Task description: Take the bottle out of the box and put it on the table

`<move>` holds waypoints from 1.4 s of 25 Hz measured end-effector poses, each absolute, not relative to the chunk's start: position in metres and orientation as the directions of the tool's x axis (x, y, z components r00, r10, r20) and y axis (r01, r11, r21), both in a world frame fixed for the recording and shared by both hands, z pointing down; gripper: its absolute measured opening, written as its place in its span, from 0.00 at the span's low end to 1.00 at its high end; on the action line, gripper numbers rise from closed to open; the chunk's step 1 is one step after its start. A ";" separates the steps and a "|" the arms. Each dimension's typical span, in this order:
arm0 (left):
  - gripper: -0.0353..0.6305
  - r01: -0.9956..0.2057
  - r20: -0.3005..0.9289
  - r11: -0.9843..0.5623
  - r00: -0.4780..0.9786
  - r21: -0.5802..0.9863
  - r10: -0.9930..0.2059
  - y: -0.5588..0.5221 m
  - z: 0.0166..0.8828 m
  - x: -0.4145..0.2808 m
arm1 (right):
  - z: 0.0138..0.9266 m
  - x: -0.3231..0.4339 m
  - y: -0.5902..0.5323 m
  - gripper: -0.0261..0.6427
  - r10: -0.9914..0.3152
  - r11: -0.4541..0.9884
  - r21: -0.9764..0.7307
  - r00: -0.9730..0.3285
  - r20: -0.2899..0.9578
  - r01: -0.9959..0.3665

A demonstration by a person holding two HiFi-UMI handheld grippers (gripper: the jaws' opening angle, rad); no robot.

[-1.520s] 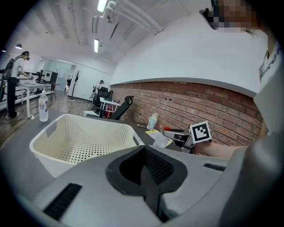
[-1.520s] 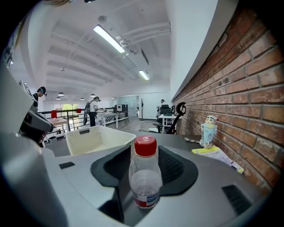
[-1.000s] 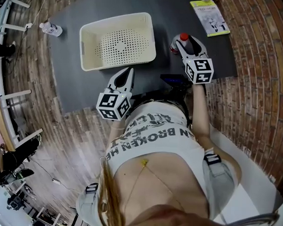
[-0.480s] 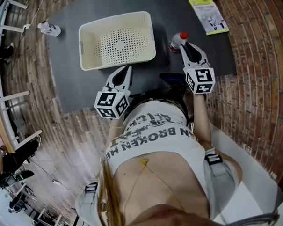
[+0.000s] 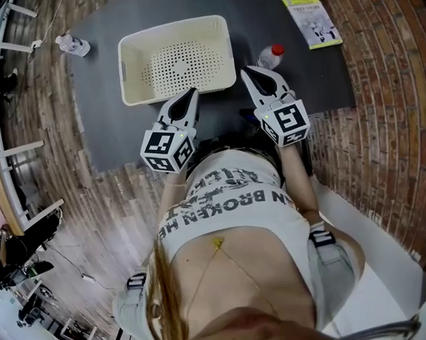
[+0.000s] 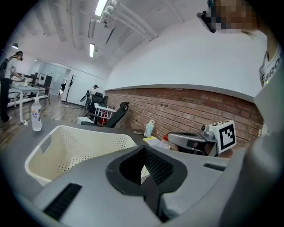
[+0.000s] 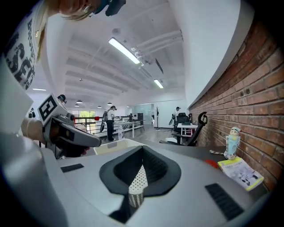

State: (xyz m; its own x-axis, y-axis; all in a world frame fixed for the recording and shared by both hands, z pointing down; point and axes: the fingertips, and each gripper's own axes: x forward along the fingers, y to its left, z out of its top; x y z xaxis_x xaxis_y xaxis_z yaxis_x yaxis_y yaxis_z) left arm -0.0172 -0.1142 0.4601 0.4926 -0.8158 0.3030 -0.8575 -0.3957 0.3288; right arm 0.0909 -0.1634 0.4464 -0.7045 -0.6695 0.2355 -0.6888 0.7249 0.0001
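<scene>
Head view gives us the bottle (image 5: 271,55) already out of the box (image 5: 175,24). It sits on the table (image 5: 109,126) just right of the box's right wall, with a gap between them. We judge that it stands upright, with the red cap on top and its long axis vertical. It looks tilted toward the far right only because we see it from above and off to one side. The box looks empty to us.

The right gripper (image 5: 247,73) is near the bottle, on our side of it, and does not touch it. Its tips lie between the box corner and the bottle. Its jaws have just been closing and now meet with nothing between them. The left gripper (image 5: 190,96) hovers at the box's near wall, its jaws also together and empty.

We take the placing step as done and the release as finished. All the next move calls for is drawing both grippers back toward us, keeping the right one off the bottle so that it does not topple.
</scene>
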 end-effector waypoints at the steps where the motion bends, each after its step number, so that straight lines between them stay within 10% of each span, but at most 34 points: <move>1: 0.06 -0.856 0.291 -0.401 0.494 0.325 -0.819 -0.116 0.456 -0.018 | 0.441 0.083 -0.161 0.05 -0.662 0.734 -0.002 -0.716 0.221 -0.679; 35: 0.06 -0.851 0.110 -0.480 0.509 0.215 -0.854 -0.122 0.392 -0.072 | 0.385 -0.030 -0.127 0.05 -0.568 0.822 0.029 -0.814 0.120 -0.569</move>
